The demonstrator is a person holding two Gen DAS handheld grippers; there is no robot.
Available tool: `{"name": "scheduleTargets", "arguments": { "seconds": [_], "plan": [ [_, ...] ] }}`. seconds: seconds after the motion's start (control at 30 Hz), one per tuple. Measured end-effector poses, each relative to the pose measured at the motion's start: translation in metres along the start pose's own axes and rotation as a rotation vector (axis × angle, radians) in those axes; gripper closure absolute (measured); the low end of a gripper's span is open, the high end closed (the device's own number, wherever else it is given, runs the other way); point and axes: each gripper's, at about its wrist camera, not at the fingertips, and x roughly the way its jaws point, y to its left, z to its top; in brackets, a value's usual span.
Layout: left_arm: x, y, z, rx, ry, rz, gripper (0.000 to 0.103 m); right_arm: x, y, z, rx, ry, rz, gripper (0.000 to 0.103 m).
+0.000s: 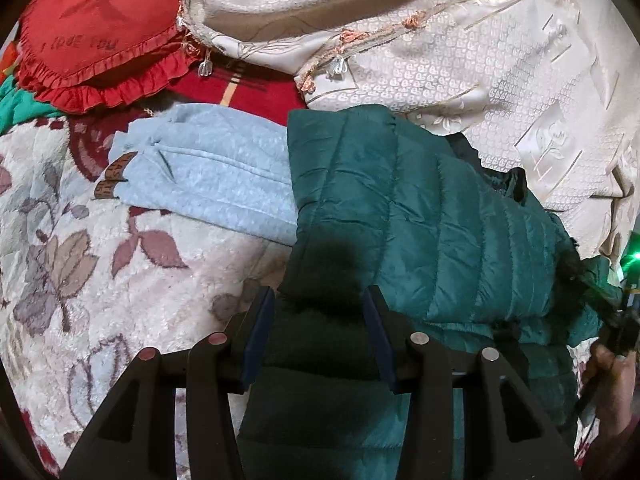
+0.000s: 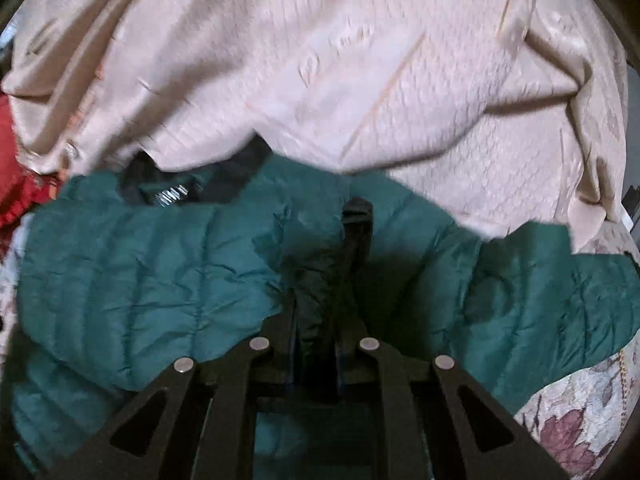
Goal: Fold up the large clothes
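My left gripper (image 1: pixel 320 320) is open, its fingers on both sides of the green puffy jacket (image 1: pixel 420 216). My right gripper (image 2: pixel 320 320) pinches a dark fold of the jacket (image 2: pixel 140 280). The jacket lies on the flowery blanket (image 1: pixel 80 260), beside a blue towel (image 1: pixel 216 184). The red pillow (image 1: pixel 88 20) says "I LOVE YOU". The neck label is too blurry to read.

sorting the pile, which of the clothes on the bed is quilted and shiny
The green puffer jacket, with stitched puffy panels and a sheen. The light blue garment to its left is fuzzy and matte.
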Motion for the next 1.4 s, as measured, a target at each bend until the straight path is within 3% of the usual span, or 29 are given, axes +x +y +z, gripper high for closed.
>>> {"name": "scheduleTargets", "arguments": {
  "seconds": [0.23, 0.27, 0.33, 0.37, 0.4, 0.53, 0.67, 0.77, 0.83, 0.9, 0.97, 1.13, 1.27, 1.4],
  "plan": [
    [0.003, -0.008, 0.004, 0.029, -0.017, 0.022, 0.075, 0.029, 0.0, -0.008, -0.002, 0.044, -0.032, 0.09],
    [0.002, -0.009, 0.004, 0.032, -0.019, 0.023, 0.075, 0.026, -0.003, -0.008, 0.012, 0.046, -0.026, 0.08],
    [0.002, -0.011, 0.005, 0.039, -0.027, 0.026, 0.075, 0.021, -0.013, -0.006, 0.061, 0.068, 0.0, 0.043],
    [0.001, -0.011, 0.005, 0.042, -0.03, 0.03, 0.075, 0.016, -0.02, -0.006, 0.093, 0.07, 0.021, 0.018],
    [0.002, -0.012, 0.006, 0.043, -0.032, 0.031, 0.075, 0.009, -0.024, -0.008, 0.116, 0.058, 0.043, 0.014],
    [0.004, -0.013, 0.008, 0.048, -0.031, 0.035, 0.075, -0.026, -0.021, -0.008, 0.109, -0.005, 0.062, 0.014],
    [0.006, -0.016, 0.015, 0.055, -0.05, 0.045, 0.075, -0.06, 0.012, 0.001, 0.001, -0.101, 0.107, 0.015],
    [0.011, -0.018, 0.023, 0.052, -0.061, 0.049, 0.075, -0.068, 0.048, 0.011, -0.084, -0.125, 0.166, 0.015],
    [0.017, -0.021, 0.028, 0.053, -0.067, 0.056, 0.075, -0.062, 0.07, 0.017, -0.122, -0.118, 0.219, 0.017],
    [0.025, -0.024, 0.032, 0.066, -0.072, 0.066, 0.075, -0.052, 0.091, 0.02, -0.154, -0.085, 0.27, 0.038],
    [0.034, -0.028, 0.035, 0.078, -0.068, 0.081, 0.075, -0.039, 0.108, 0.023, -0.183, -0.057, 0.29, 0.045],
    [0.058, -0.032, 0.038, 0.092, -0.049, 0.117, 0.075, 0.004, 0.134, 0.022, -0.212, 0.012, 0.307, 0.048],
    [0.071, -0.036, 0.039, 0.112, -0.022, 0.123, 0.075, 0.04, 0.115, 0.025, -0.134, 0.053, 0.229, 0.049],
    [0.08, -0.041, 0.039, 0.119, -0.015, 0.15, 0.072, 0.06, 0.098, 0.029, -0.043, 0.079, 0.262, 0.049]
  ]
}}
